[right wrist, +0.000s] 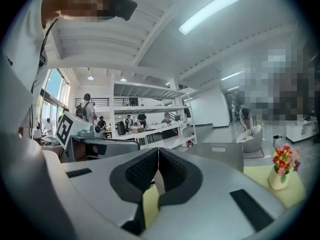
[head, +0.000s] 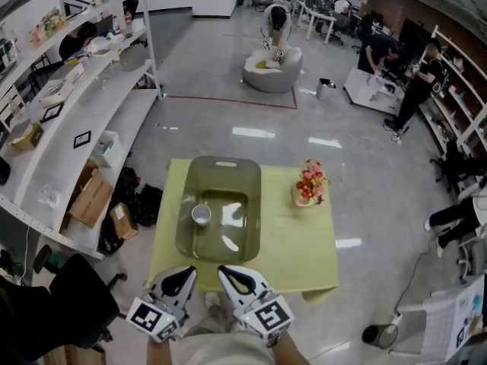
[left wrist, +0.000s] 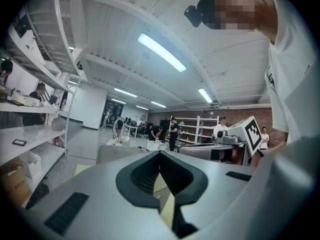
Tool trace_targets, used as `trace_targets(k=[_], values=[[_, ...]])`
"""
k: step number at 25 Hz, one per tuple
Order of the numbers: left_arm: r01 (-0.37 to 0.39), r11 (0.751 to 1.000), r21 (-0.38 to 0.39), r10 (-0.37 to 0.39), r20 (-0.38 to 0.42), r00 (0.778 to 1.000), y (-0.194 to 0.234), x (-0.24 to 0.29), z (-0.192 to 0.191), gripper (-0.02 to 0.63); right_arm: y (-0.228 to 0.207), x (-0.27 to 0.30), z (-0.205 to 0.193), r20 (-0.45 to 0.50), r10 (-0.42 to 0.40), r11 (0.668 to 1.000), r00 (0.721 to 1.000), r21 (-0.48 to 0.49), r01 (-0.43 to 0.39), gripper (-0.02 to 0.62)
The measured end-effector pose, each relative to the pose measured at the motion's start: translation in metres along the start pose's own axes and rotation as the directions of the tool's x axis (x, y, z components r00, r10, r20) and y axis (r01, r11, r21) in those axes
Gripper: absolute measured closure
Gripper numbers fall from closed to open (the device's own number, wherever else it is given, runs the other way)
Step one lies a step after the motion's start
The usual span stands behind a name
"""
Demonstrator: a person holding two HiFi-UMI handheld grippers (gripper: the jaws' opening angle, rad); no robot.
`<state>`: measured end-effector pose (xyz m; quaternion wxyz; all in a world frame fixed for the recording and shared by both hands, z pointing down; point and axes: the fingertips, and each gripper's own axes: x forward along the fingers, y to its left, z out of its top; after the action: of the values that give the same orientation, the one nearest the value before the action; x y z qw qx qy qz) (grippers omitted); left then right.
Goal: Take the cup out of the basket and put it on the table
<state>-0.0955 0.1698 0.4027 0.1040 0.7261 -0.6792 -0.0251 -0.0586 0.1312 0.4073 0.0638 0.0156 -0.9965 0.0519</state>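
While pressed together and empty, hover at near edge of yellow bench (head: 297, 242): left tool (head: 184, 274), right tool (head: 230, 274). Cup (head: 201, 214) in basket (head: 224, 166) mid-bench; open floor (head: 365, 173) around.

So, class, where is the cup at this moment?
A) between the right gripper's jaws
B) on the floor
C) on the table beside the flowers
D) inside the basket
D: the head view shows the cup standing on the floor of the basket, near its left wall.
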Motion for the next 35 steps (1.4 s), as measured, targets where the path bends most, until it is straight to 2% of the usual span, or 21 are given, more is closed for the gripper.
trace_targets(k=[11, 18, 23, 29, 35], values=[[0.091, 0.996, -0.01, -0.091, 0.001, 0.996, 0.055, 0.02, 0.005, 0.598, -0.018, 0.056, -0.001, -0.018, -0.079, 0.997, 0.997, 0.003, 0.079, 0.588], [0.121, 0.992, -0.025, -0.121, 0.022, 0.992, 0.072, 0.027, 0.007, 0.598, -0.025, 0.071, 0.003, -0.03, -0.107, 0.994, 0.994, -0.041, 0.105, 0.587], [0.111, 0.993, -0.035, -0.11, 0.022, 0.994, 0.083, 0.029, 0.004, 0.598, -0.028, 0.082, 0.006, -0.038, -0.095, 0.994, 0.995, -0.063, 0.093, 0.587], [0.083, 0.996, -0.036, -0.082, 0.014, 0.997, 0.098, 0.033, 0.003, 0.598, -0.036, 0.098, -0.005, -0.053, -0.076, 0.996, 0.996, -0.044, 0.073, 0.588], [0.06, 0.998, -0.035, -0.06, -0.005, 0.998, 0.113, 0.05, 0.001, 0.598, -0.064, 0.117, -0.016, -0.108, -0.061, 0.996, 0.992, -0.075, 0.053, 0.588]])
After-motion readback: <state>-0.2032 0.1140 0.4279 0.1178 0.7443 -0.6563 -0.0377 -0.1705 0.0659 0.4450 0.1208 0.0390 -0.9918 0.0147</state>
